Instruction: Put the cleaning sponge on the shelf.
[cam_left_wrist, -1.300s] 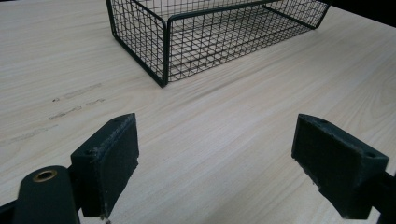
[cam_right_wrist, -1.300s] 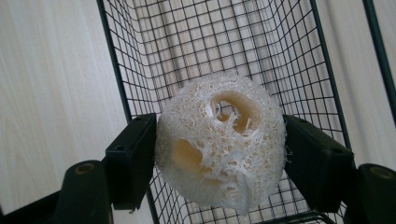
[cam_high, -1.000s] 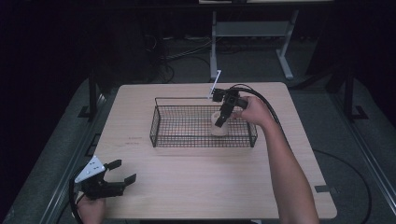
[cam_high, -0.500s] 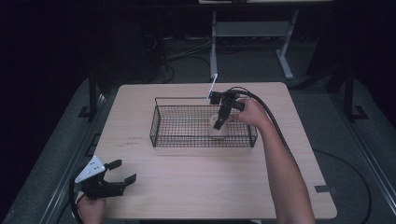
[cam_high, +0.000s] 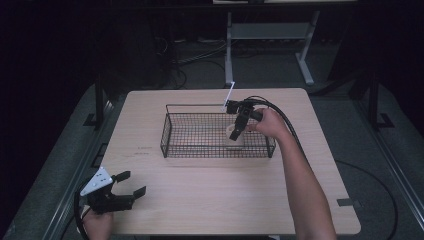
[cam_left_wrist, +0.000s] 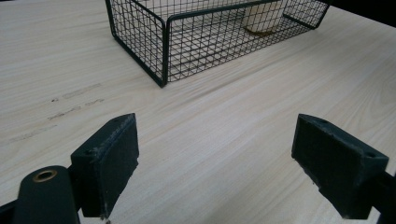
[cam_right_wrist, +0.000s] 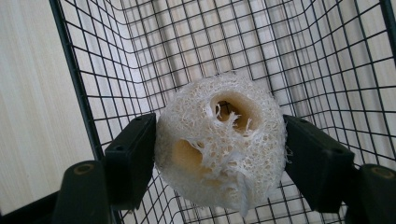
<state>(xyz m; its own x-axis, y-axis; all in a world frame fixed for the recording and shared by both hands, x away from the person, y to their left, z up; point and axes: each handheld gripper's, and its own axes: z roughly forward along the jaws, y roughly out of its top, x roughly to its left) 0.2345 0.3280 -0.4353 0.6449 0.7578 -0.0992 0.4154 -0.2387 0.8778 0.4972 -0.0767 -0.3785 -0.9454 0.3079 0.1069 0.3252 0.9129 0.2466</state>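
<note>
While the left gripper (cam_high: 131, 191) was kept low at the near left corner of the pale wooden worktop (cam_high: 210, 200), its jaws spread wide apart with nothing between them, the right gripper (cam_high: 235, 133) was held down inside the black wire basket (cam_high: 172, 131) at the middle of the worktop. A cream loofah sponge (cam_right_wrist: 222, 140), fibrous and pierced by hollow channels, was seen in the right gripper view wedged between the two black jaws, both pads touching its sides; those jaws had just been eased slightly wider, yet the sponge was still gripped. The sponge was placed toward the right end of the basket, close against the mesh wall, as shown in the high view (cam_high: 235, 137). In the left gripper view, the basket (cam_left_wrist: 163, 42) was seen well apart from the open jaws, with the sponge (cam_left_wrist: 264, 16) visible through the mesh.
</note>
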